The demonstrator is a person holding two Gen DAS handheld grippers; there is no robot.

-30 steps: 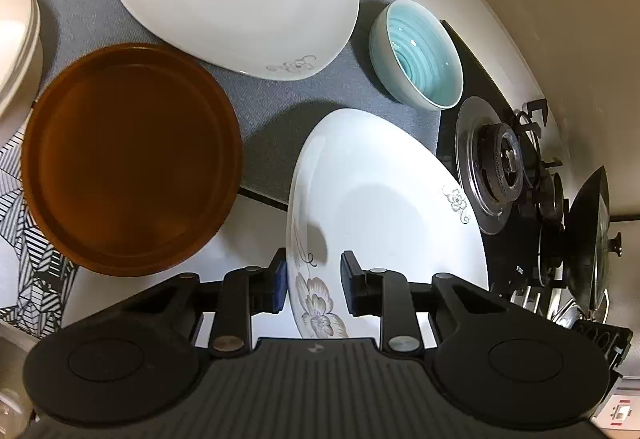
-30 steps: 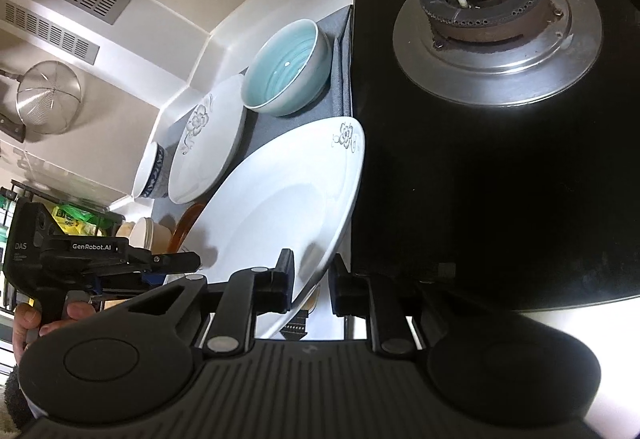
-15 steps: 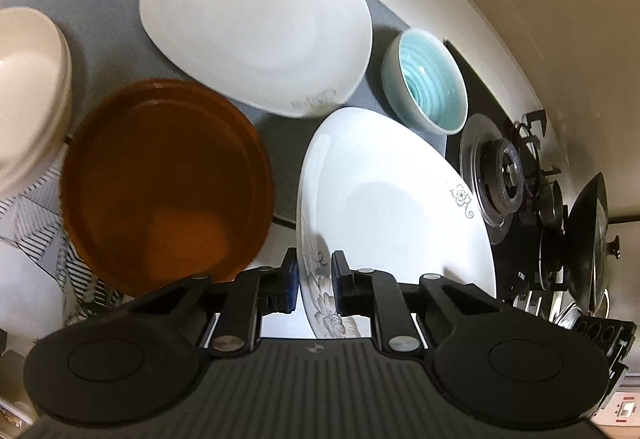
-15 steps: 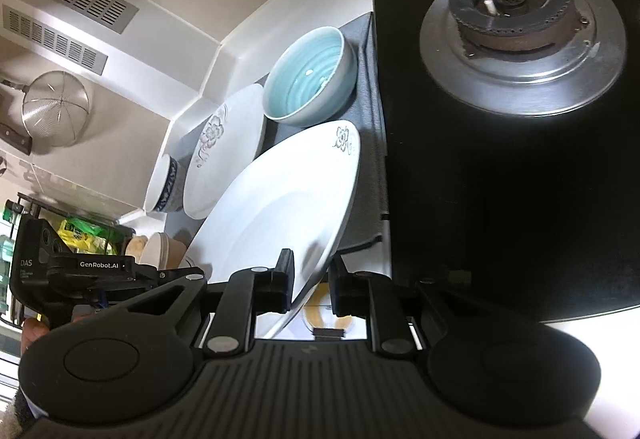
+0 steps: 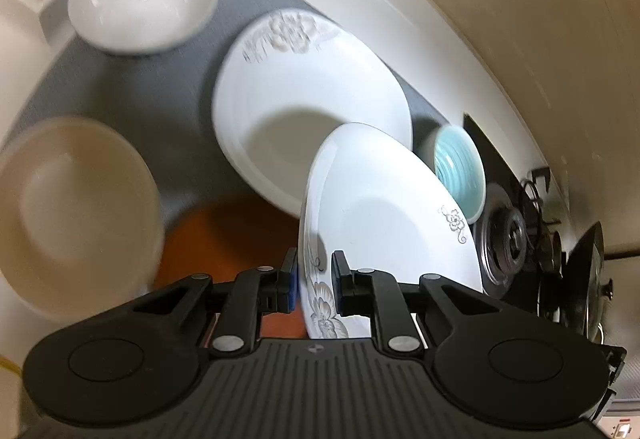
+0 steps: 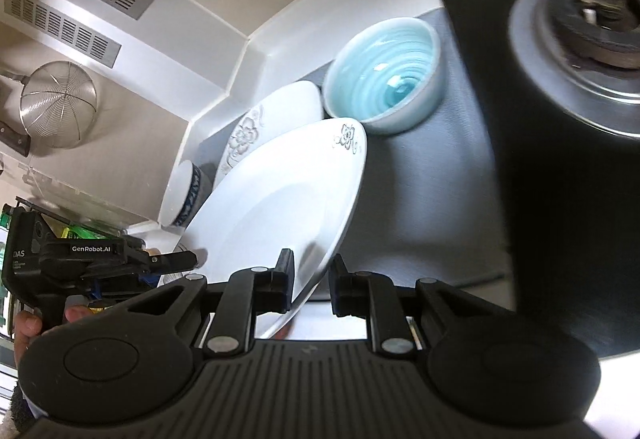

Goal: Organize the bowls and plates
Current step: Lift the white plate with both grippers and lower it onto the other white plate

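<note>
Left gripper and right gripper each pinch opposite rims of a glossy white floral plate, held tilted above the grey counter mat. Behind it lies a matching plate; a ribbed turquoise bowl sits near the mat's stove-side edge.

Legible text appears in the right wrist view only. The black plastic body of the left handheld gripper, at about 8 o'clock in that view, carries the white brand lettering "GenRobot.AI" on its upper face. Further toward 9 o'clock, the same black body shows the white letters "DAS"; smaller print beneath them is too small to read. The left wrist view shows no readable text.
</note>
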